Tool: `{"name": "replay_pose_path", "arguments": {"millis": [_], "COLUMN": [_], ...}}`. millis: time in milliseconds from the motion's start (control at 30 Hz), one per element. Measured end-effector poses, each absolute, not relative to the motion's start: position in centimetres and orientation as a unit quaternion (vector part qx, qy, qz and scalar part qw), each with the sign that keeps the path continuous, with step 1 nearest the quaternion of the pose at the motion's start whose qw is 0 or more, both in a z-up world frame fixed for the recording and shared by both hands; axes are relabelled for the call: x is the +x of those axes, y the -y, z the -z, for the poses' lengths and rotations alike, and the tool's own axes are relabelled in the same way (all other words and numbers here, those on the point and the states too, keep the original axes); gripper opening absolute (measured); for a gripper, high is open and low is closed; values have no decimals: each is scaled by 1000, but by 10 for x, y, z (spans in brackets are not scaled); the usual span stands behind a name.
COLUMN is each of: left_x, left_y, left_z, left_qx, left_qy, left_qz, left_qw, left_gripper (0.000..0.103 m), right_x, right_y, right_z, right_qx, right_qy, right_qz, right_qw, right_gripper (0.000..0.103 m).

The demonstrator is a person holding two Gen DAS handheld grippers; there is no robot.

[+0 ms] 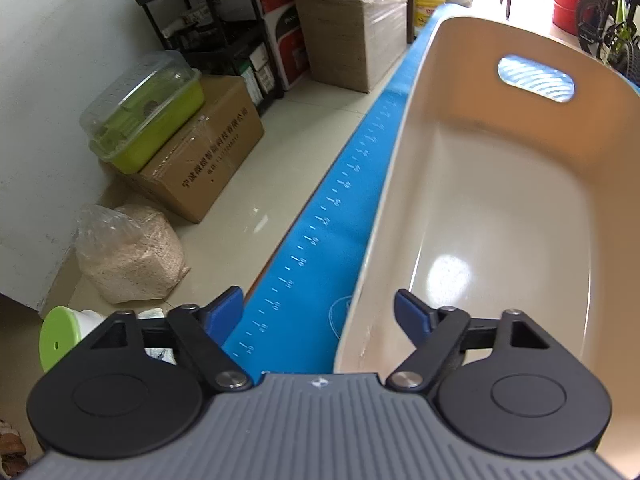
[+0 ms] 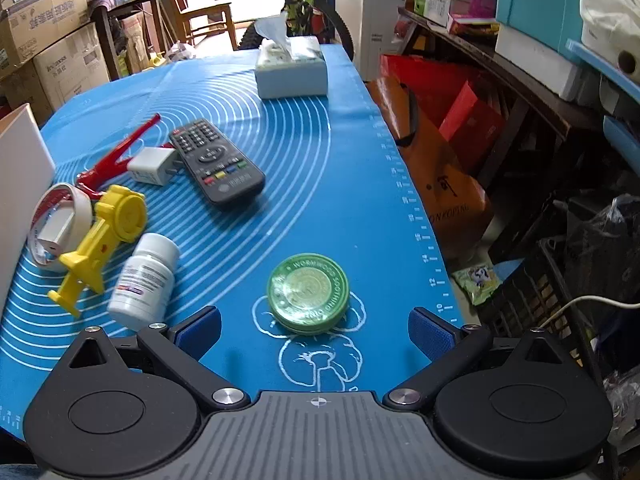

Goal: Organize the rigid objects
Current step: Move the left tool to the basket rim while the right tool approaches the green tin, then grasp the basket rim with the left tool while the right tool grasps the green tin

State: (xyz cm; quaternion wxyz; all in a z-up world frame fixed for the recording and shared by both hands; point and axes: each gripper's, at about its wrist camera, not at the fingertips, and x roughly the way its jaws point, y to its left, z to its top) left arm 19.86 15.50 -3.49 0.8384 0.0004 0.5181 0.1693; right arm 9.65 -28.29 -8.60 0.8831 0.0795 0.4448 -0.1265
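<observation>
Left tongs (image 1: 319,314): pitched steeply down, blue pads apart w/ nothing gripped. Right tongs (image 2: 315,326): also angled down, pads spread wide, empty. Hands themselves out of view, so wrist pose approx. only.

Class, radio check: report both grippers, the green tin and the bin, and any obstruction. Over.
Left gripper open astride the rim of the empty beige bin. Right gripper open, green tin just ahead between the jaws, untouched. White bottle close by.

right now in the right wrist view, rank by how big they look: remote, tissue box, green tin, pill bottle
1. remote
2. tissue box, close to the remote though farther off, so likely bigger in truth
3. green tin and pill bottle, too alike to rank; both sit nearest the camera
</observation>
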Motion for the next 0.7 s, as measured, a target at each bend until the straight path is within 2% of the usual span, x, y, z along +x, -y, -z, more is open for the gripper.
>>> {"name": "replay_pose_path", "arguments": {"millis": [133, 267, 367, 433, 700], "left_x": [199, 200, 201, 201, 198], "left_y": [-160, -161, -160, -161, -158], "left_z": [38, 35, 37, 36, 27], "left_qx": [-24, -41, -51, -61, -62], "left_qy": [-517, -504, -505, -506, -495], "left_qz": [-155, -143, -134, -122, -117], "left_qw": [841, 851, 851, 852, 859], "left_gripper": [61, 53, 44, 30, 22], "right_x": [106, 116, 120, 122, 124], "right_y": [283, 283, 282, 281, 284], "right_z": [93, 96, 97, 98, 96], "right_qx": [74, 81, 80, 77, 85], "right_qy": [-447, -454, -458, -463, -468], "right_qz": [128, 132, 131, 133, 142], "right_qw": [882, 877, 876, 873, 868], "right_gripper": [99, 93, 90, 87, 80]}}
